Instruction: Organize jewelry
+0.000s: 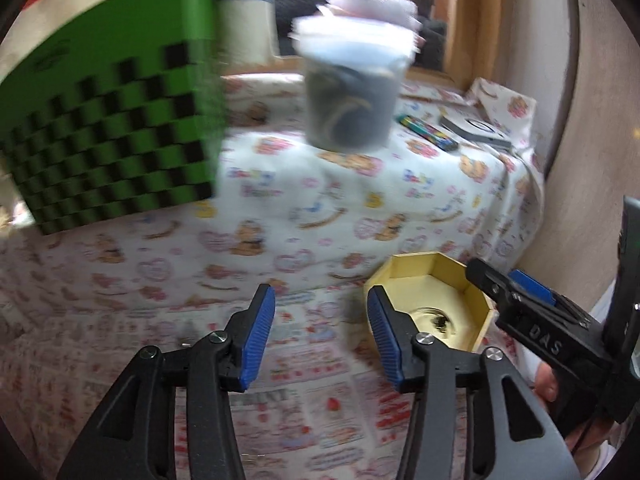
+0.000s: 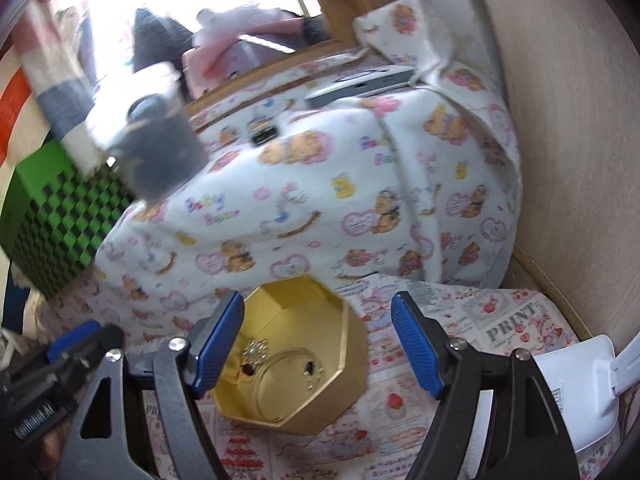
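Gold octagonal box point(image 2: 296, 360) sits on the patterned cloth point(image 2: 500, 344), already holding a sparkly piece point(image 2: 256, 350) and small dark bits; left hand-held gripper point(image 1: 322, 332) and right hand-held gripper point(image 2: 318, 344) both parted, empty; further jewelry unseen.

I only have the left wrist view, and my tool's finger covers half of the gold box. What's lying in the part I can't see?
Observer: A sparkly silver-coloured piece lies on the floor of the gold box, near its left wall in the right wrist view.
Operator: Is the right tool holding anything?
Observer: No. The right tool is open, with nothing gripped.
Operator: Is there anything to its right that I can't see?
Observer: A white plastic object lies on the printed cloth, right of that tool.
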Tool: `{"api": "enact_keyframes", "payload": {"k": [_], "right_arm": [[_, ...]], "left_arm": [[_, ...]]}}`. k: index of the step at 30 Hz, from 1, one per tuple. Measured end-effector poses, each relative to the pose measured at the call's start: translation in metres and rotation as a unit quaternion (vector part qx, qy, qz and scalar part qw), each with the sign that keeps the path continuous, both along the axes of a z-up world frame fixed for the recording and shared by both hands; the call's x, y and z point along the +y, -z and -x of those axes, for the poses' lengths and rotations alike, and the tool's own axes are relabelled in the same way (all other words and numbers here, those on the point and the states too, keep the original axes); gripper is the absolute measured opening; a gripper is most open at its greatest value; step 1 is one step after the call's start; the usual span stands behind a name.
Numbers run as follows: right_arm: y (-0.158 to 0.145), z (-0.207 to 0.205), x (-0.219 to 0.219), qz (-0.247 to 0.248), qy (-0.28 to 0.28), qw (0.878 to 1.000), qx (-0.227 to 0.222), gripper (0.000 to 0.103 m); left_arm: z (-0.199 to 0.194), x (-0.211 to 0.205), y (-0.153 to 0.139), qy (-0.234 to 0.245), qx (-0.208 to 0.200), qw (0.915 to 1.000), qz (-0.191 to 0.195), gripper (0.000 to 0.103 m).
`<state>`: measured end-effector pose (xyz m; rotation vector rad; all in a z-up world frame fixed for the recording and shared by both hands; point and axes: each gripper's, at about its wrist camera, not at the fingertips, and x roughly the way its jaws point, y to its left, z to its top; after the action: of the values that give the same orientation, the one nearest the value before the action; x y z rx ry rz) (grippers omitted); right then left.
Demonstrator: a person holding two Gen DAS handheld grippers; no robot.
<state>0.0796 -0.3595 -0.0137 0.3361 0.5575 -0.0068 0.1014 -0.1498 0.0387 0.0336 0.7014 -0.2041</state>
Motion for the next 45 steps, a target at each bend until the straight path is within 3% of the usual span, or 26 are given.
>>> {"api": "enact_keyframes", "payload": {"k": [4,12,19,28,32,35,41,45], "right_arm": [[-0.001,0.003,0.011,0.018,-0.008,1.0,-0.01,0.075],[-0.002,0.011,0.029,0.053,-0.019,0.998,-0.025,0.081],[-0.001,0.016,0.043,0.091,-0.022,0.995,-0.037,0.09],[0.002,0.017,0.053,0.114,-0.028,0.992,-0.038,0.092],[0.003,0.019,0.057,0.124,-0.032,0.991,-0.039,0.092],[0.003,0.02,0.059,0.127,-0.035,0.991,-0.039,0.092],[0.005,0.019,0.063,0.136,-0.038,0.989,-0.035,0.092],[0.005,0.019,0.063,0.136,-0.038,0.989,-0.034,0.092]], "left_arm": [[0.004,0.018,-0.002,-0.018,-0.014,0.9997,-0.001,0.05],[0.026,0.059,0.001,-0.042,-0.02,0.9988,0.017,0.067],[0.046,0.08,0.014,-0.059,-0.038,0.9975,-0.009,0.069],[0.03,0.108,0.043,-0.059,0.002,0.9976,0.037,0.069],[0.014,0.124,0.062,-0.065,0.055,0.9933,0.078,0.049],[0.006,0.136,0.069,-0.068,0.08,0.9879,0.114,0.044],[-0.002,0.15,0.076,-0.091,0.087,0.9854,0.115,0.029],[-0.002,0.144,0.079,-0.072,0.096,0.9861,0.115,0.028]]}}
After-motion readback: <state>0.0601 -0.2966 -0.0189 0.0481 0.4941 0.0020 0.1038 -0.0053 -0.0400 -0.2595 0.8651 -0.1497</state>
